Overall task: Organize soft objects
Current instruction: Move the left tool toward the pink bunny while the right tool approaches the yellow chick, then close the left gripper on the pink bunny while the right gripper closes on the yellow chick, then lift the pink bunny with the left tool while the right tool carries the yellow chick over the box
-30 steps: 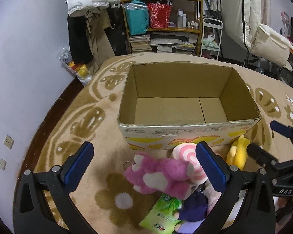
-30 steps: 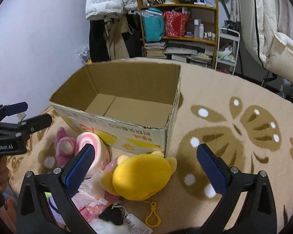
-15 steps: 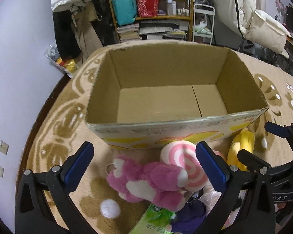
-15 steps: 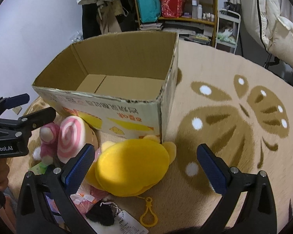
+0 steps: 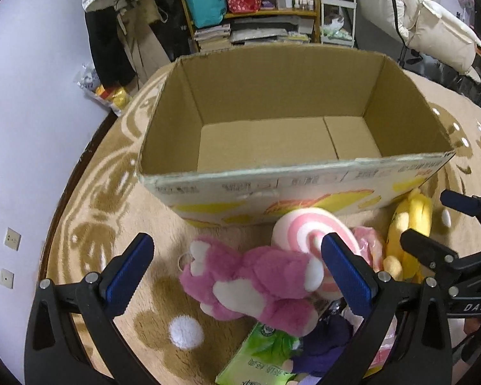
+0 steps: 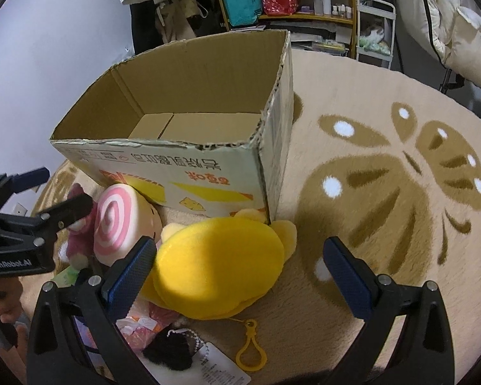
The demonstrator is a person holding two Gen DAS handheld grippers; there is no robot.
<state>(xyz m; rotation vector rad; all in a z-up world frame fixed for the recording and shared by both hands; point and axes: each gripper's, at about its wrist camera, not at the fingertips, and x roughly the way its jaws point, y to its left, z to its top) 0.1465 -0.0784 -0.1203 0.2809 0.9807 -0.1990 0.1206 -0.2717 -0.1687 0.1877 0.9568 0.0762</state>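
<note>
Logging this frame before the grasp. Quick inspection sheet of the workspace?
Surface: beige patterned rug, toys lying on it.
Job's things: cardboard box open, nothing inside; pink plush, swirl plush and yellow plush lie in front of it.
Clutter: green packet, purple toy, tagged black pompom, yellow clip.
Grippers: left gripper open over the pink plush; right gripper open over the yellow plush; jaws empty.
Cables: nothing seen.
Surroundings: shelf, hanging coats, white chair.
</note>
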